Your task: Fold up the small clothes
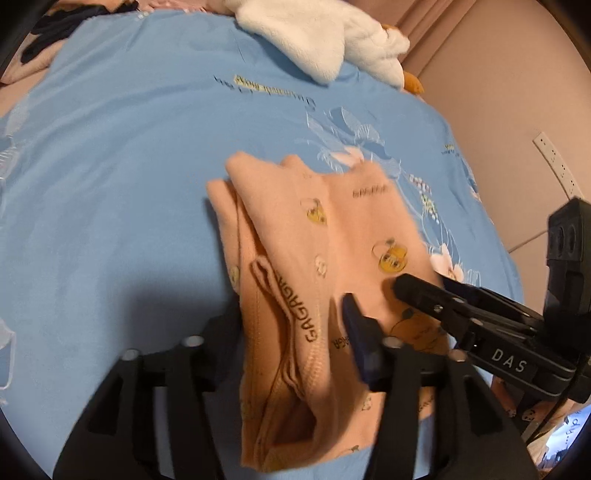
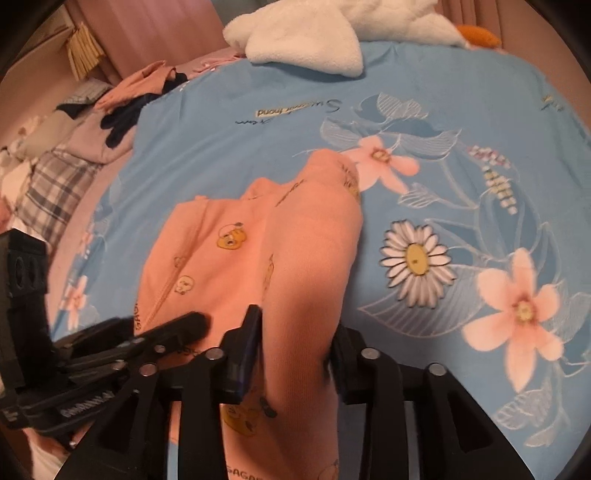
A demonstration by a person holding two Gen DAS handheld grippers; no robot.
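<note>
A small peach garment (image 1: 332, 229) with yellow bear prints and dark lettering lies folded on the blue floral bedsheet (image 1: 129, 166). My left gripper (image 1: 291, 325) straddles its near left part, with the jaws apart and cloth lying loosely between them; its blue pad (image 1: 354, 332) shows on the right, and the other finger is partly hidden by cloth. My right gripper (image 2: 295, 339) straddles a raised fold of the garment (image 2: 229, 266) with its fingers standing apart. Each gripper shows in the other's view: the right gripper (image 1: 424, 286) and the left gripper (image 2: 162, 325).
A white plush toy (image 1: 314, 33) with orange parts lies at the far edge of the bed. A pile of other clothes (image 2: 74, 147), some plaid, sits beyond the sheet's left edge. A white power strip (image 1: 554, 162) hangs on the wall at right. Bare sheet (image 2: 443, 184) spreads to the right.
</note>
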